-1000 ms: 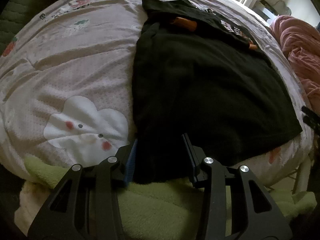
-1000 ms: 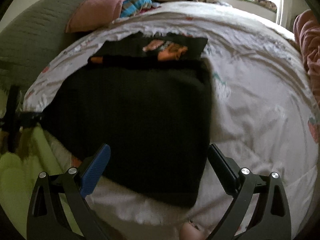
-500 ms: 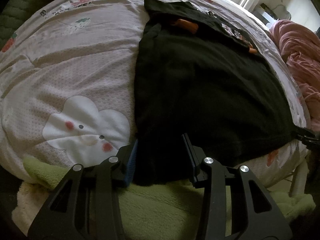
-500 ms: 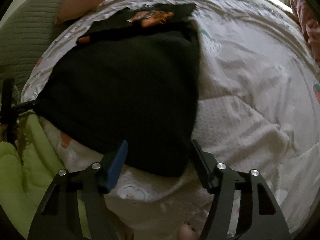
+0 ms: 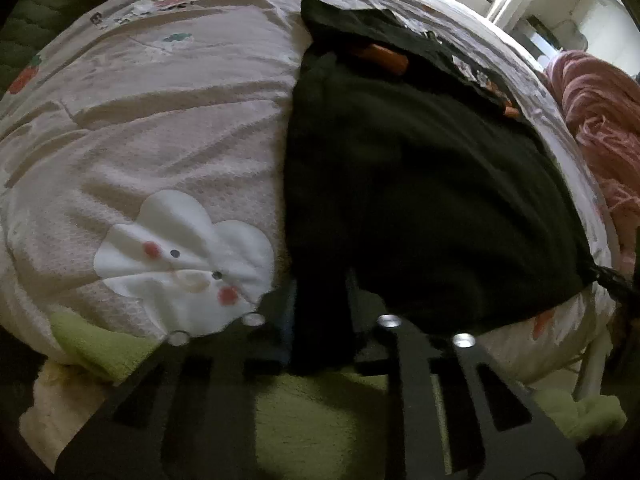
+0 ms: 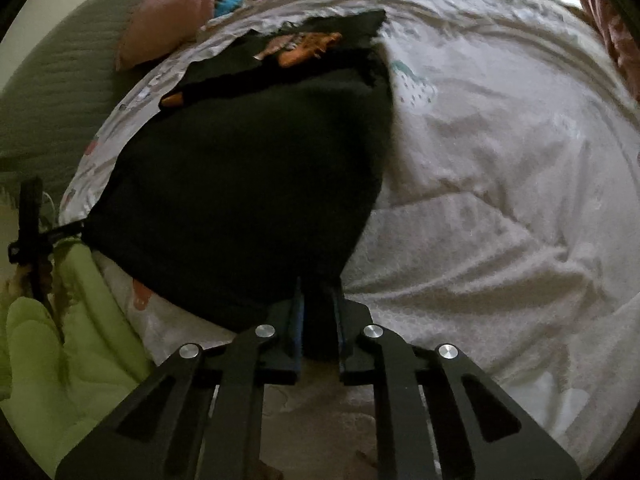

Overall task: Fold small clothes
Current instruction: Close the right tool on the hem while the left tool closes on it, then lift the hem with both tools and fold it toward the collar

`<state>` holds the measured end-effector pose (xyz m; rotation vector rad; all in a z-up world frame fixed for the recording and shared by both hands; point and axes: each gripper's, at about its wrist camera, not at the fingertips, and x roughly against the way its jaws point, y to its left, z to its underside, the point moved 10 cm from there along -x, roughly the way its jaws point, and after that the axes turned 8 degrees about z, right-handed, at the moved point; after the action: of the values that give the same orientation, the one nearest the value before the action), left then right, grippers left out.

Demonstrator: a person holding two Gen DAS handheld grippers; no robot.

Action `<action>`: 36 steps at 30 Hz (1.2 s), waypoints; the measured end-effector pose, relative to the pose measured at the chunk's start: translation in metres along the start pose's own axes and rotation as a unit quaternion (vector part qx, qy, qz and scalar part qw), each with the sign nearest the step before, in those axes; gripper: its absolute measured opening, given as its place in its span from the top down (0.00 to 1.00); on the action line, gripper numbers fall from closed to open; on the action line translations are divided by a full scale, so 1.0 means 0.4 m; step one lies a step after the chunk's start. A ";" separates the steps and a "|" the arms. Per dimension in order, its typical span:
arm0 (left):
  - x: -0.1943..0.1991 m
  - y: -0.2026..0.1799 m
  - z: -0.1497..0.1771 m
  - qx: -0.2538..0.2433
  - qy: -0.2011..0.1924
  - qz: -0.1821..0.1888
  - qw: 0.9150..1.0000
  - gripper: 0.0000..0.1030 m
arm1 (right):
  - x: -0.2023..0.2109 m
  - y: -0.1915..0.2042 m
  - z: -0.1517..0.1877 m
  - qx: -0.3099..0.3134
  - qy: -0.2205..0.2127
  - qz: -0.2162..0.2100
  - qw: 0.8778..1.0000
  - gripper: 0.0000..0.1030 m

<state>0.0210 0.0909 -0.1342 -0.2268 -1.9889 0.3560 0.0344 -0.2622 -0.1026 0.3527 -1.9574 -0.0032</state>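
Observation:
A black garment [image 5: 420, 184] with an orange print at its far end lies spread on the pale quilt [image 5: 160, 128] of a bed. My left gripper [image 5: 320, 320] is shut on the garment's near left corner at the bed's edge. In the right wrist view the same black garment [image 6: 248, 168] fills the middle left, and my right gripper [image 6: 318, 320] is shut on its near right corner. Each gripper shows at the far side edge of the other's view, pinching its corner.
A green blanket [image 5: 320, 408] hangs below the bed's near edge. A pink blanket [image 5: 600, 128] is heaped at the right. A pink pillow [image 6: 168, 20] and folded clothes lie at the bed's far end by a grey headboard [image 6: 52, 92].
Both grippers have closed on the garment's near corners. The right gripper moved in from open above the garment to its right corner at the bed's edge.

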 end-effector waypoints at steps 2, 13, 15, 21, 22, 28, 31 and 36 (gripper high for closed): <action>0.012 -0.005 -0.005 0.000 -0.009 0.005 1.000 0.97 | 0.021 0.008 -0.018 0.004 -0.018 -0.007 1.000 0.91; 0.125 -0.030 -0.095 -0.004 -0.082 0.017 0.996 0.97 | 0.178 0.013 -0.145 0.007 -0.132 -0.029 0.991 0.92; 0.142 -0.034 -0.113 -0.002 -0.092 0.018 0.996 0.97 | 0.196 0.010 -0.163 0.006 -0.148 -0.028 0.989 0.92; 0.190 -0.056 -0.163 -0.011 -0.119 0.007 0.993 0.97 | 0.239 0.000 -0.219 0.001 -0.188 -0.025 0.982 0.92; 0.197 -0.062 -0.174 -0.014 -0.123 0.003 0.992 0.97 | 0.243 0.000 -0.226 -0.001 -0.194 -0.025 0.981 0.92; 0.230 -0.095 -0.239 -0.033 -0.149 -0.018 0.988 0.97 | 0.271 -0.023 -0.279 -0.020 -0.226 -0.015 0.974 0.92; 0.238 -0.104 -0.269 -0.038 -0.157 -0.023 0.987 0.97 | 0.276 -0.029 -0.306 -0.028 -0.236 -0.009 0.971 0.92; 0.240 -0.109 -0.319 -0.035 -0.166 -0.026 0.985 0.97 | 0.278 -0.035 -0.347 -0.030 -0.249 0.000 0.968 0.92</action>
<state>0.0952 0.0989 0.0136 -0.1681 -2.3352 0.3046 0.1224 -0.2811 0.0516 0.3331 -2.4486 -0.1648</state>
